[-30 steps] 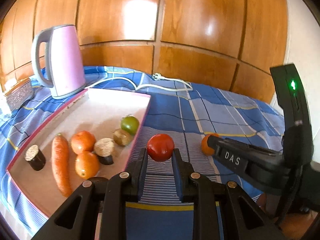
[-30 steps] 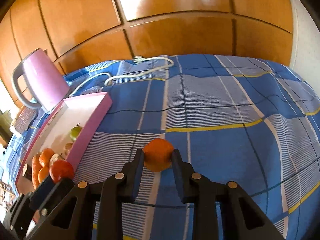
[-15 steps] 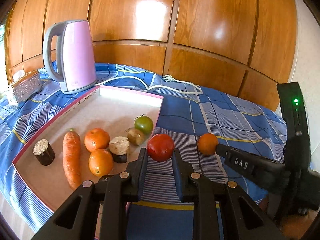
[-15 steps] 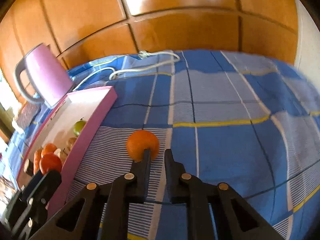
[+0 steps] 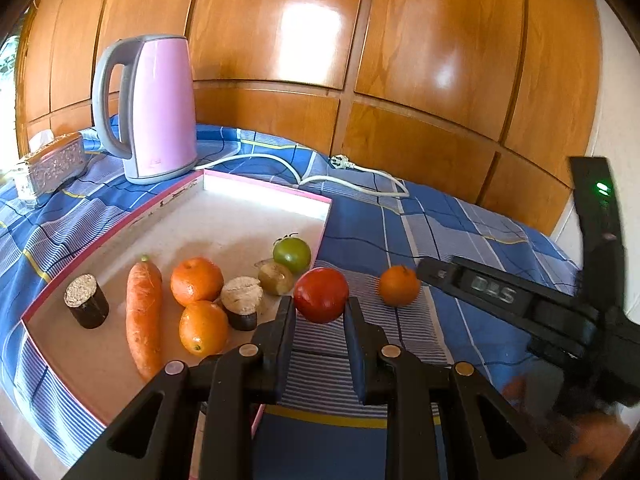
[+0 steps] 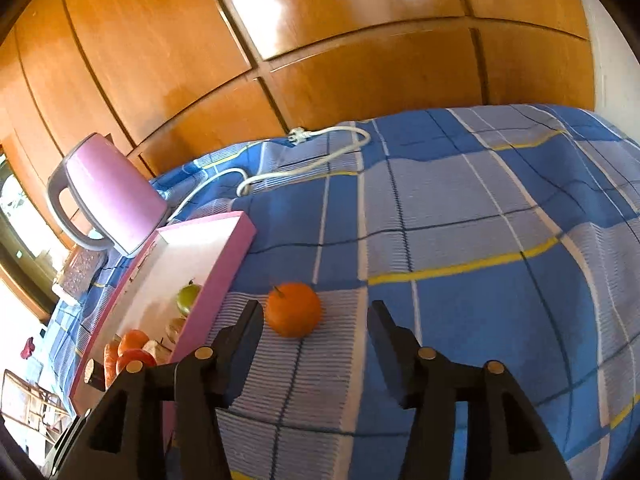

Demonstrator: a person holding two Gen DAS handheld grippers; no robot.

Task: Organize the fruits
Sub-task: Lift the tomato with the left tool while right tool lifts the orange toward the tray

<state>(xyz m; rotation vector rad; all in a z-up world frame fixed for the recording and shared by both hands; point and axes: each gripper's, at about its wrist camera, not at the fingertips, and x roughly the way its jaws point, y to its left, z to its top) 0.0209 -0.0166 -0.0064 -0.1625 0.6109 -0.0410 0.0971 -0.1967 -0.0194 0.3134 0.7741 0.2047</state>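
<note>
Right wrist alone shows right hand-held gripper point(image 6: 316, 316) spread.

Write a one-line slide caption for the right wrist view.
Open right tongs hover around an orange lying on the blue checked cloth beside the pink tray.

I see blue checked bedspread point(image 6: 460, 208): pink tray point(image 5: 264, 194), kettle point(image 5: 154, 108), white cord point(image 6: 304, 168), silver box point(image 5: 56, 164), one orange point(image 6: 294, 310).

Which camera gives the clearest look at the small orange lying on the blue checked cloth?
The right wrist view: the small orange lies close, unobstructed, between the open right gripper fingers. The left wrist view shows it smaller, off to the side, beside the red tomato.
</note>
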